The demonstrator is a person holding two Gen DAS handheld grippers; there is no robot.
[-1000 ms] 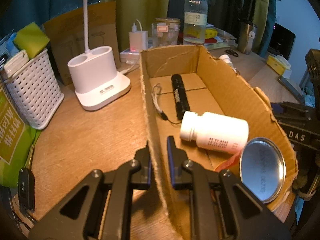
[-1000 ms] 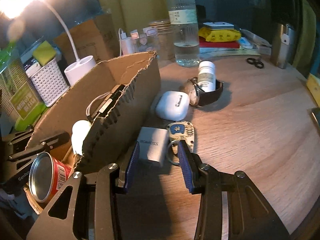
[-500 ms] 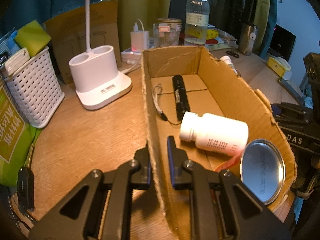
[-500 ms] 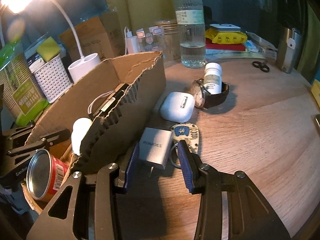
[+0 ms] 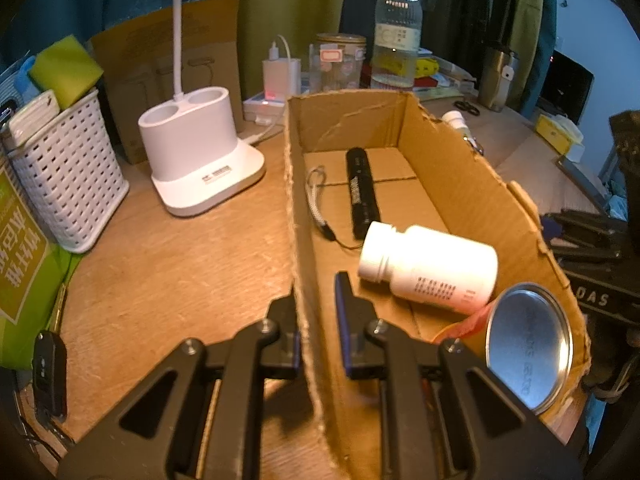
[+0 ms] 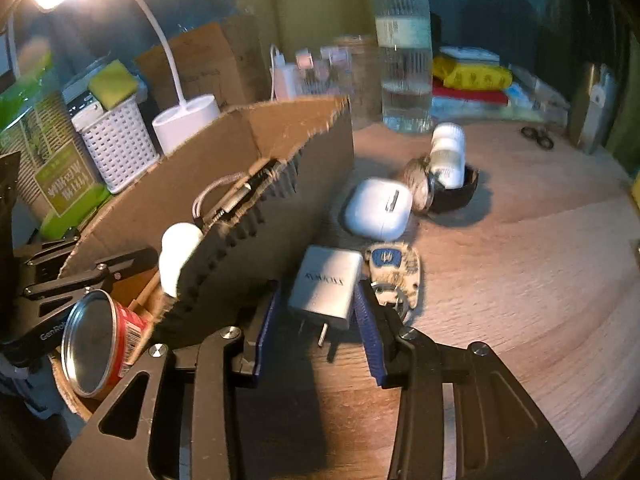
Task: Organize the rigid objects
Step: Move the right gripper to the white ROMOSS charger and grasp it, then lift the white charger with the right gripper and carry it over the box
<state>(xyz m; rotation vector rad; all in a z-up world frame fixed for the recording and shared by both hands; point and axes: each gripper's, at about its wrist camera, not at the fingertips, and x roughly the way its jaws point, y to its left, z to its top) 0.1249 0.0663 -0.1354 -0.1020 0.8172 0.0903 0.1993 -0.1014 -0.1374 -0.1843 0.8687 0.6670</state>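
Note:
A cardboard box (image 5: 472,184) lies open on the wooden table, holding a black flashlight (image 5: 361,193), a white pill bottle (image 5: 428,268) and a red can (image 5: 528,354). My left gripper (image 5: 316,312) is shut on the box's left wall. In the right wrist view the box (image 6: 280,184) is at left. My right gripper (image 6: 316,316) is shut on a white charger (image 6: 326,286), its prongs pointing toward me and hanging just above the table. Beside it are a key fob (image 6: 394,274), a white earbud case (image 6: 378,208) and a small bottle with a watch (image 6: 448,168).
A white lamp base (image 5: 200,160), a white basket (image 5: 64,184) and a green packet (image 5: 24,264) stand left of the box. A car key (image 5: 48,372) lies near the front edge. A water bottle (image 6: 404,52), a jar and a steel cup (image 6: 592,108) stand at the back.
My right gripper has closed on the white charger and lifted it slightly, pulling back from the table. My left gripper keeps holding the box wall.

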